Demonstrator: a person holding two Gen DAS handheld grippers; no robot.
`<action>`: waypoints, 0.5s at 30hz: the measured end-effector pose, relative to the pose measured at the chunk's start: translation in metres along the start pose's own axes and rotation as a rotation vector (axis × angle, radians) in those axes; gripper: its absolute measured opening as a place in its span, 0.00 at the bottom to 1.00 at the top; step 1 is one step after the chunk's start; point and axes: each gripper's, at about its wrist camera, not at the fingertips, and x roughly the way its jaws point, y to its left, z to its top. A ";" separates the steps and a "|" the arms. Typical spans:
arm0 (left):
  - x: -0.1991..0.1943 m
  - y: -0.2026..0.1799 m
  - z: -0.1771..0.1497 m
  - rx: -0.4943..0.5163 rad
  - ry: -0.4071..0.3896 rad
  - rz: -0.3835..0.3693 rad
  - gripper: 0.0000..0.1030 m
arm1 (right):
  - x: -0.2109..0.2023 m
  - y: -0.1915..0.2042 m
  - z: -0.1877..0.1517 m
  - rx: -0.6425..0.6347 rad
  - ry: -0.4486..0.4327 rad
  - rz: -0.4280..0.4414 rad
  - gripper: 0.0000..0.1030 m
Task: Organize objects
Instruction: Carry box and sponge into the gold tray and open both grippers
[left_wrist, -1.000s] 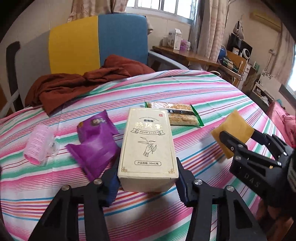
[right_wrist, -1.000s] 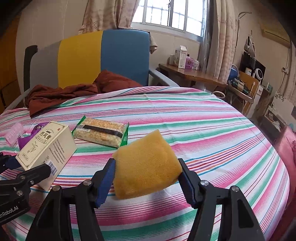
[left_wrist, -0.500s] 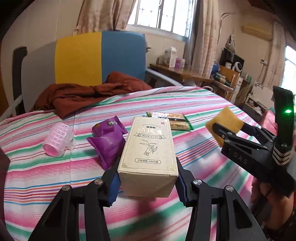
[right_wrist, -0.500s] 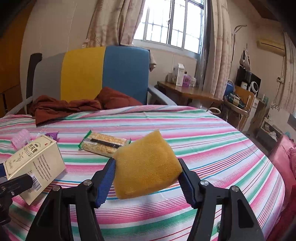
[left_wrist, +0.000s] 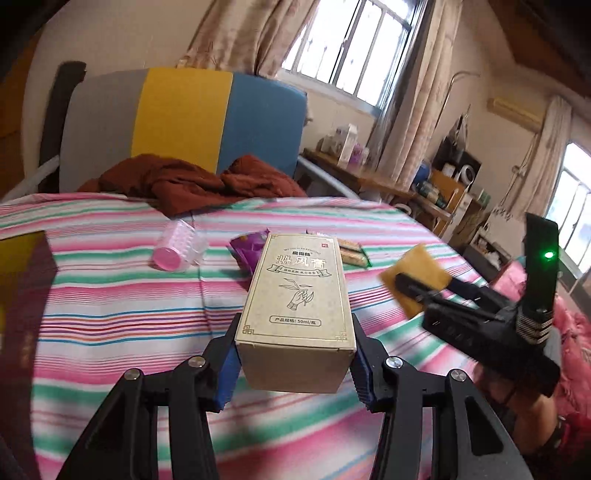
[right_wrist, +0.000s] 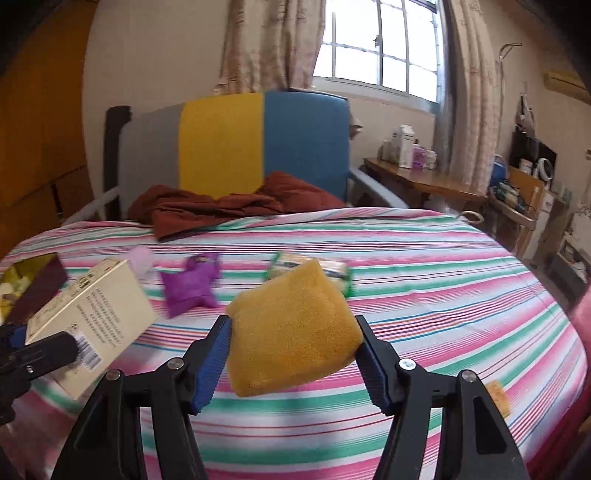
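My left gripper (left_wrist: 295, 365) is shut on a cream-gold box (left_wrist: 299, 299) with Chinese print and holds it above the striped table (left_wrist: 110, 310). My right gripper (right_wrist: 293, 356) is shut on a yellow sponge (right_wrist: 291, 328), also held above the table. In the left wrist view the right gripper (left_wrist: 424, 291) with the sponge (left_wrist: 417, 273) is to the right of the box. In the right wrist view the box (right_wrist: 88, 310) is at the left. A pink roller (left_wrist: 177, 247), a purple packet (right_wrist: 192, 284) and a green-edged snack pack (right_wrist: 332, 269) lie on the table.
A dark box with a yellow inside (left_wrist: 22, 280) stands at the table's left edge. A brown cloth (right_wrist: 221, 206) lies at the far edge by a yellow-blue chair (right_wrist: 258, 144). A wooden desk with clutter (right_wrist: 424, 177) is at the back right.
Both grippers have lifted and drawn back toward the left with their loads. The roller, purple packet and snack pack stay on the table. The dark box has come into view at the left.
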 end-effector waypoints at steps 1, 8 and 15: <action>-0.011 0.002 -0.001 0.001 -0.015 -0.003 0.50 | -0.005 0.013 0.000 -0.005 0.000 0.030 0.63; -0.075 0.042 0.000 -0.043 -0.109 0.028 0.50 | -0.021 0.088 0.004 -0.062 0.009 0.180 0.63; -0.120 0.105 -0.009 -0.144 -0.151 0.131 0.50 | -0.028 0.155 0.010 -0.109 0.024 0.309 0.63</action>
